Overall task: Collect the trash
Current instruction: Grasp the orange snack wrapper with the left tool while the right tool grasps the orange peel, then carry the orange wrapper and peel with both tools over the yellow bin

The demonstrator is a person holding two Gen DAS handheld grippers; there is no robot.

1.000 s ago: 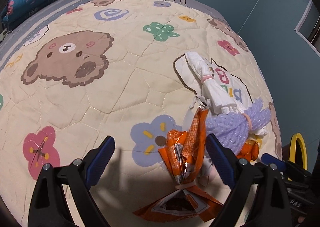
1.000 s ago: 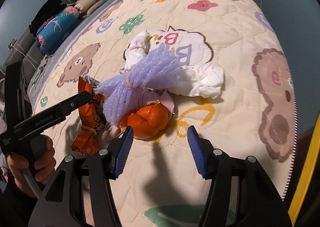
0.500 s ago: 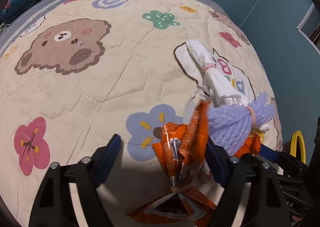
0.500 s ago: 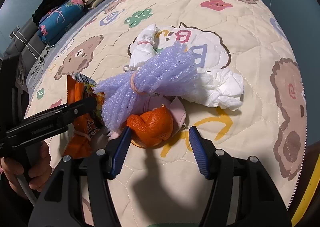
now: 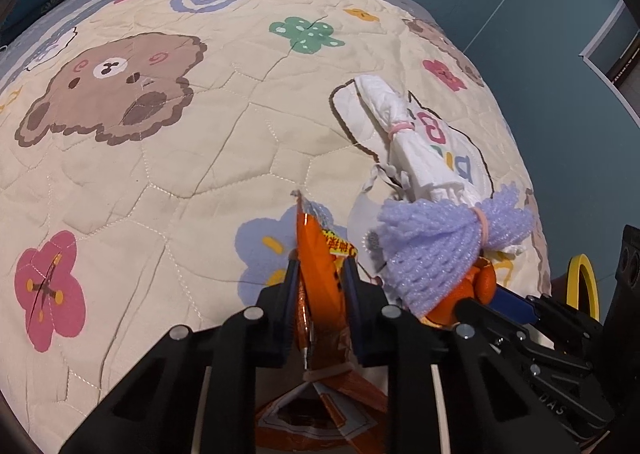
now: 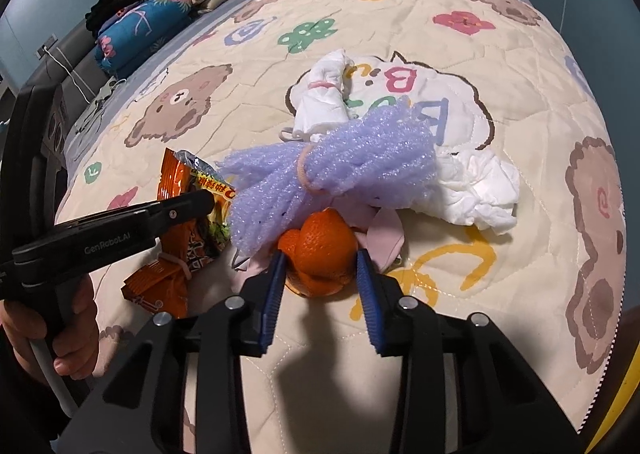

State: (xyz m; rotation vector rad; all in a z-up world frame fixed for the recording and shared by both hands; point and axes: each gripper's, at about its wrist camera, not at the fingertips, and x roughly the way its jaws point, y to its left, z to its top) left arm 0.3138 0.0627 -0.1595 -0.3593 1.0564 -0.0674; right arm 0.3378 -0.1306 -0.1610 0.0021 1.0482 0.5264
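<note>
A pile of trash lies on the quilted bed. My left gripper (image 5: 320,274) is shut on an orange snack wrapper (image 5: 316,254) tied with a rubber band; it also shows in the right wrist view (image 6: 176,230). My right gripper (image 6: 320,274) has its blue pads on both sides of an orange peel (image 6: 320,246) and is shut on it. A purple foam net bundle (image 6: 332,166) lies over the peel, also in the left wrist view (image 5: 432,250). White crumpled tissue (image 6: 476,190) and a tied white bundle (image 5: 404,146) lie behind.
The quilt (image 5: 160,174) has bear and flower prints. Folded pillows and blankets (image 6: 160,10) sit at the far headboard end. The bed's edge drops off at the right (image 6: 616,254). A yellow ring (image 5: 584,286) shows past the edge.
My left gripper closed from wide open onto the orange wrapper. My right gripper moved forward and its pads narrowed around the orange peel.
</note>
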